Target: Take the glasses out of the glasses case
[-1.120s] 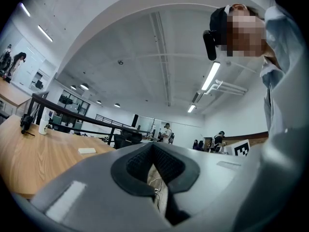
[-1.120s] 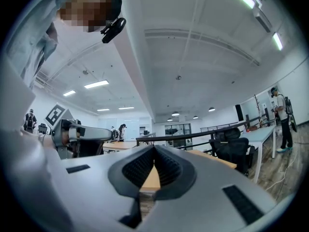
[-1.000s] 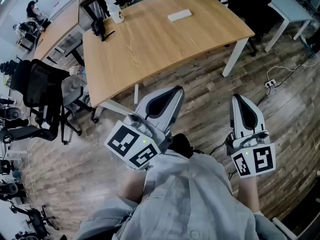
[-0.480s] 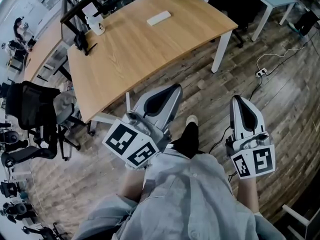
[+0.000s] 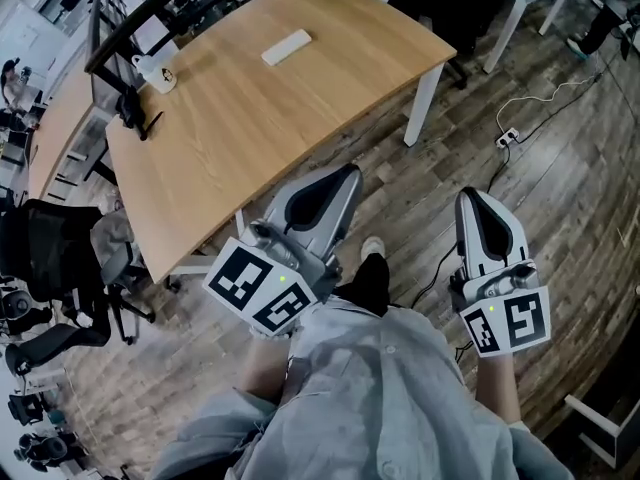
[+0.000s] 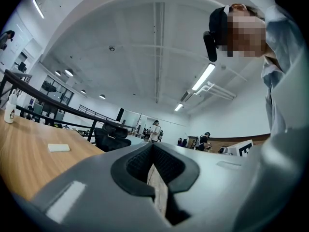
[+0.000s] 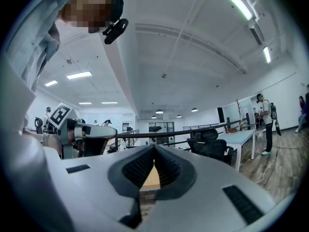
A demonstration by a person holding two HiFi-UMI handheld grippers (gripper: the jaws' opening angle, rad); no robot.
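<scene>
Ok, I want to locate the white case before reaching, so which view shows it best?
The head view: the white case lies fully visible from above on the wooden table. The left gripper view shows the case small, at a low angle. The right gripper view does not show it.

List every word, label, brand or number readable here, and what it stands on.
None can be read.
left gripper cube: square marker pattern, no letters.
right gripper cube: the same.
mug: dark print, too small to read.
white case on the table: no print visible.
</scene>
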